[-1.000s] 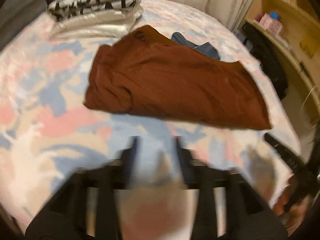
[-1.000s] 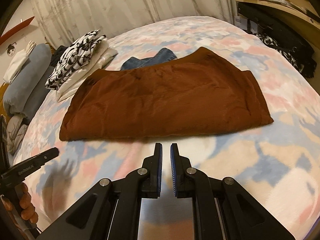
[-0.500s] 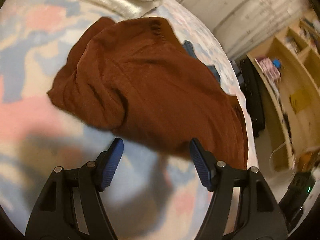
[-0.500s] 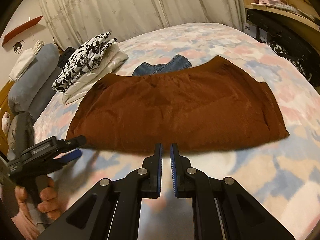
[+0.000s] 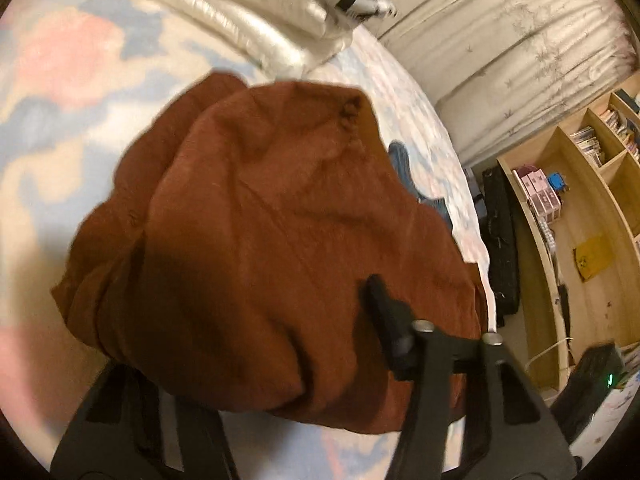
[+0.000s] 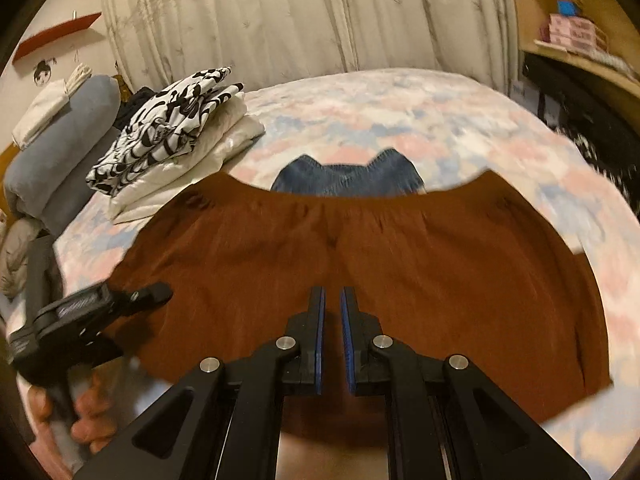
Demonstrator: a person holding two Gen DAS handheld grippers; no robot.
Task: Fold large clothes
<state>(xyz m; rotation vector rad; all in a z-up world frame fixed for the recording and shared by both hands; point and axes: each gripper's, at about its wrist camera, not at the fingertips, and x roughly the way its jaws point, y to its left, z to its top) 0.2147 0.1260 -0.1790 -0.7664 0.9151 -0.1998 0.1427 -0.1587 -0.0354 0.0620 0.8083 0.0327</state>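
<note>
A large rust-brown garment (image 6: 400,272) lies spread flat across the bed. In the left wrist view the brown garment (image 5: 260,248) fills the middle. My left gripper (image 5: 256,344) is open, its jaws wide apart; the cloth's near edge lies over the left finger while the right finger (image 5: 384,312) rests on top. It also shows in the right wrist view (image 6: 132,300) at the garment's left end. My right gripper (image 6: 331,300) is shut and empty, hovering over the garment's near middle.
A folded stack of black-and-white and cream clothes (image 6: 172,136) sits at the bed's far left. Blue jeans (image 6: 348,176) peek out behind the brown garment. Grey pillows (image 6: 52,148) lie at left. Wooden shelves (image 5: 580,200) stand right of the bed.
My left gripper has moved forward onto the garment's left end, and the cloth now lies over its left finger. My right gripper has advanced over the garment's near edge, still shut.
</note>
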